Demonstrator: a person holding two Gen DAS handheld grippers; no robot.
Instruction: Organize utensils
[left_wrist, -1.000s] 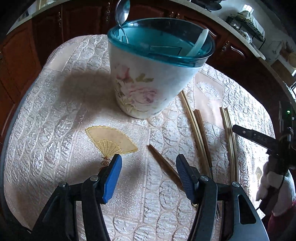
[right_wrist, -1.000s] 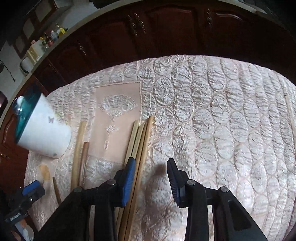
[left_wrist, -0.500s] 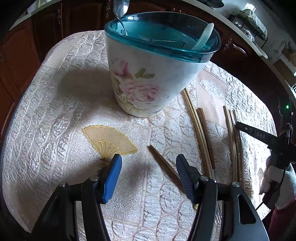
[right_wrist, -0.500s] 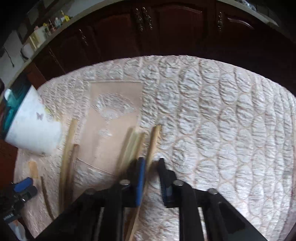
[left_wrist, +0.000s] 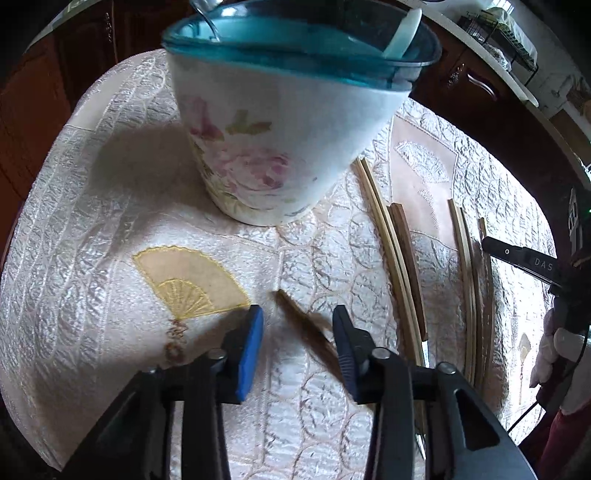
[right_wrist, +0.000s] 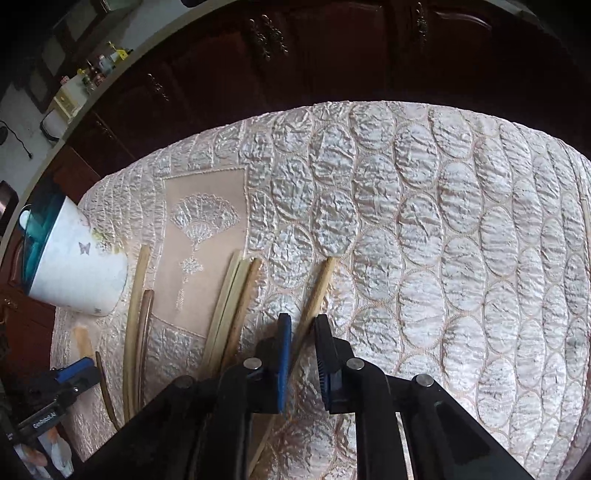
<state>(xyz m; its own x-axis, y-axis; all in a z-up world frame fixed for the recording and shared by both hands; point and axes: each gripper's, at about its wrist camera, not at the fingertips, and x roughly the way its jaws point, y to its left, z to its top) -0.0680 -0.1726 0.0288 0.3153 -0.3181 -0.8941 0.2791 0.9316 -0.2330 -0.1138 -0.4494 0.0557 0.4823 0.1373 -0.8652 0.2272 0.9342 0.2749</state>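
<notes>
Your right hand-held gripper (right_wrist: 302, 345) has narrowed over the last second from a wide spread to a slim gap, and a single pale wooden chopstick (right_wrist: 314, 295) now runs between its blue pads, pulled apart from the bundle of light bamboo chopsticks (right_wrist: 232, 306) just to its left; whether the pads actually pinch it you cannot tell, since a sliver of space shows. That suggests the pick is nearly secured. Your left hand-held gripper (left_wrist: 297, 334) has also drawn in somewhat but stays open, with a dark brown wooden chopstick (left_wrist: 306, 325) lying blurred between its pads on the surface. Beyond it stands the white floral ceramic holder with a teal translucent plastic rim (left_wrist: 280, 147), now closer and looming higher, a white plastic spoon (left_wrist: 400, 35) leaning inside. More thin, smooth sticks lie to the holder's right on the cream quilted satin tablecloth (right_wrist: 443, 240), whose puckered ovals look slippery.
</notes>
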